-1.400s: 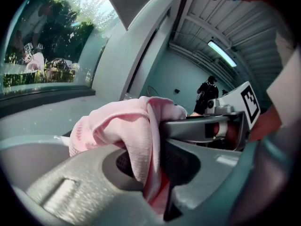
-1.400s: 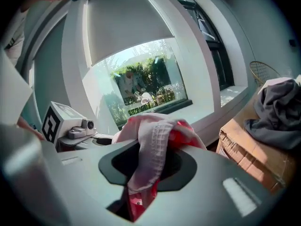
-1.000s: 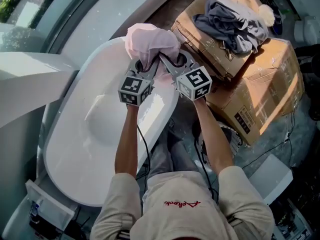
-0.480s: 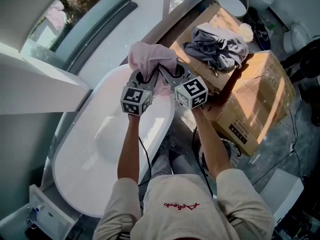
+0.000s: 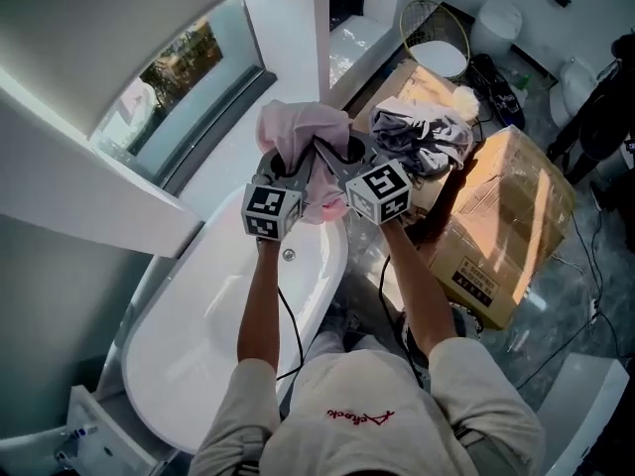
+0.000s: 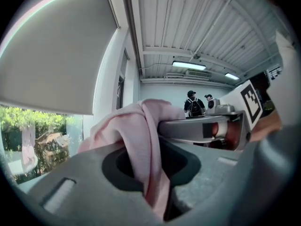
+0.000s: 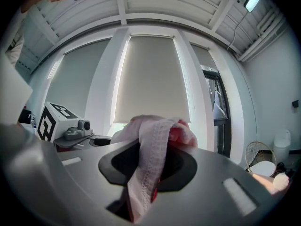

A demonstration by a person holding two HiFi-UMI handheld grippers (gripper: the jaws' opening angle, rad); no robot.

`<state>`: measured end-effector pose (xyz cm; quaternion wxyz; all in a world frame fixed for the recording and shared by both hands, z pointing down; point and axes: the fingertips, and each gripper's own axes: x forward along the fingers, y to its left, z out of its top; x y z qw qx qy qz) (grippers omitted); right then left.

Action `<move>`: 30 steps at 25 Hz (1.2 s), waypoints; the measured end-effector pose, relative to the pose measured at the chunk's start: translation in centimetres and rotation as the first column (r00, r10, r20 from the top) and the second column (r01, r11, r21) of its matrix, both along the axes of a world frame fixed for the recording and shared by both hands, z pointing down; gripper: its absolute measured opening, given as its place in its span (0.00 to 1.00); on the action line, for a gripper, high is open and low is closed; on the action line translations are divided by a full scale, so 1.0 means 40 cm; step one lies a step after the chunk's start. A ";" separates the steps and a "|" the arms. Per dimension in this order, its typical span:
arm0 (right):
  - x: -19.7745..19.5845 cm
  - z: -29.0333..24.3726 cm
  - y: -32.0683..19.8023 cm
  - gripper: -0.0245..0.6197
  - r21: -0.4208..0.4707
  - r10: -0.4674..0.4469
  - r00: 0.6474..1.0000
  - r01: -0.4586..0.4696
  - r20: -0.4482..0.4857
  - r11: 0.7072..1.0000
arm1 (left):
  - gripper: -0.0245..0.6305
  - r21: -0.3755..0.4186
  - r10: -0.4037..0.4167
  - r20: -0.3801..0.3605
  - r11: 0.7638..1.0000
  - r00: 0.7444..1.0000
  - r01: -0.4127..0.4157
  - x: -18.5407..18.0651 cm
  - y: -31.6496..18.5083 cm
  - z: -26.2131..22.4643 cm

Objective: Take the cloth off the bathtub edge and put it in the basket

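A pink cloth hangs bunched in the air above the far end of the white bathtub. Both grippers hold it side by side. My left gripper is shut on the cloth's left part, and the fabric runs down between its jaws. My right gripper is shut on the right part, where a hemmed fold drapes through the jaws. A wire basket with a white bottom stands on the floor at the back right, beyond the boxes.
Cardboard boxes stand right of the tub, with a heap of grey clothes on top. A window and a white sill run along the left. Two people stand far off in the room.
Both grippers stay shut on the cloth, close together. The head view has swung up and farther along the room, so the wire basket now shows at the back.
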<state>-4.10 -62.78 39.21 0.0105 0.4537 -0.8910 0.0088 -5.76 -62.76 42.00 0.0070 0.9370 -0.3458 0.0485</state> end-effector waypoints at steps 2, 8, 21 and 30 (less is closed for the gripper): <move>0.017 -0.058 0.014 0.19 0.032 0.009 1.000 -0.009 0.001 0.999 | 0.17 0.033 0.004 0.003 0.999 1.000 -0.005 0.015 0.014 -0.057; 0.054 -0.227 0.070 0.19 0.115 0.035 0.999 -0.036 0.007 0.993 | 0.17 0.109 0.011 0.005 0.994 1.000 -0.012 0.051 0.068 -0.229; 0.170 -0.390 0.189 0.19 0.186 0.098 0.995 -0.099 0.016 0.977 | 0.17 0.176 0.055 -0.028 0.983 0.998 -0.049 0.167 0.181 -0.391; 0.226 -0.406 0.181 0.19 0.197 0.215 0.977 -0.210 -0.005 0.958 | 0.17 0.174 0.168 -0.040 0.972 0.985 -0.159 0.225 0.169 -0.404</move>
